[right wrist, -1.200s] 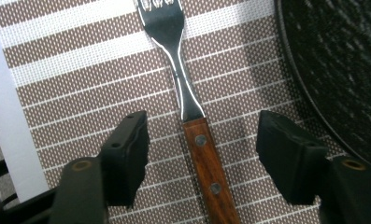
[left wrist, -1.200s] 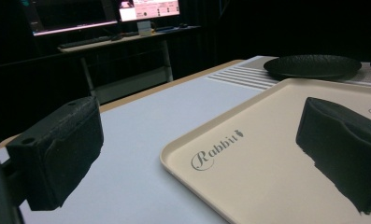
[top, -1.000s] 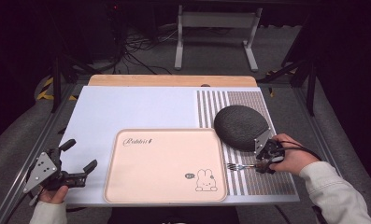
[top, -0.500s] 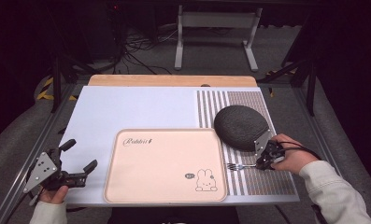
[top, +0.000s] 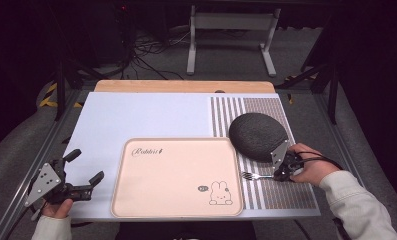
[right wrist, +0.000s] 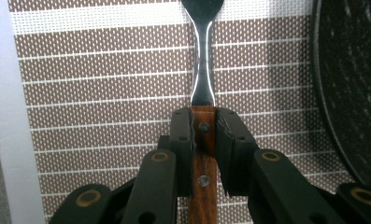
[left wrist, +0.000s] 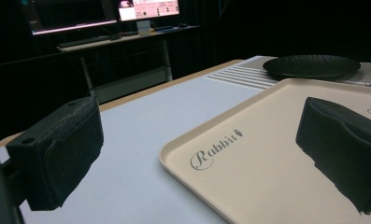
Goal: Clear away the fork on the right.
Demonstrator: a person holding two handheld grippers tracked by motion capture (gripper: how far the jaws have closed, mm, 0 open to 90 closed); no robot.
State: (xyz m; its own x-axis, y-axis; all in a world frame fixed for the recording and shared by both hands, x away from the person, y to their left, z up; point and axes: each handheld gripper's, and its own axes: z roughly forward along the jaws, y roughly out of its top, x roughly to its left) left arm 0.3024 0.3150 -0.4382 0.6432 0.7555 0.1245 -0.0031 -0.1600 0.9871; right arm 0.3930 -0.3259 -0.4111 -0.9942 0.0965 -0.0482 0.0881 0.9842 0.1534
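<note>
A fork [top: 253, 176] with a wooden handle lies on the striped placemat [top: 286, 195], tines toward the tray. My right gripper [top: 281, 175] is shut on the handle. Its jaws have just been closing, and in the right gripper view both pads [right wrist: 181, 135] press the handle's sides while the fork's metal neck [right wrist: 203, 70] runs out ahead. My left gripper [top: 86, 165] rests at the table's front left, open, with nothing between its jaws. In the left gripper view it [left wrist: 199, 149] looks across the tray's corner.
A beige tray [top: 176, 170] with a rabbit drawing lies at the front middle. A round black plate [top: 258, 135] sits on the placemat just beyond the right gripper and shows as a dark edge [right wrist: 356, 84] beside the fork. A white mat [top: 136, 115] covers the table's left.
The right gripper's jaws have drawn in around the fork's handle. Both hands have stayed where they were, and the fork has not shifted.
</note>
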